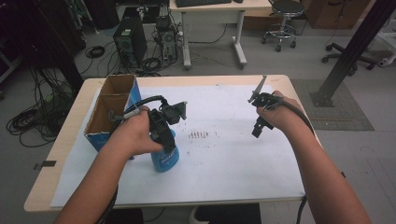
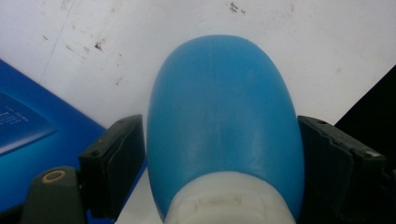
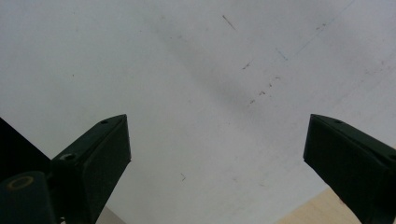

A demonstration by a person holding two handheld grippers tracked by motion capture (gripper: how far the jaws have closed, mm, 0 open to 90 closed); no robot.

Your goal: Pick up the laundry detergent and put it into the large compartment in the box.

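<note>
A blue plastic bottle (image 1: 165, 161) stands upright on the white sheet (image 1: 233, 163) at the left of the table. My left gripper (image 1: 164, 140) comes down over it from above. In the left gripper view its two black jaws hug the sides of the blue bottle (image 2: 224, 116), just beyond its white neck, and the pads (image 2: 122, 154) lie against it. My right gripper (image 1: 258, 127) hovers above the right part of the sheet. Its jaws stand wide apart in the right gripper view (image 3: 217, 149), with bare paper between them.
An open cardboard box with blue sides (image 1: 112, 105) stands just left of the bottle, its blue wall (image 2: 28, 135) close by the left jaw. A patch of dark marks (image 1: 200, 135) sits mid-sheet. The wooden table edge (image 1: 46, 182) frames the sheet.
</note>
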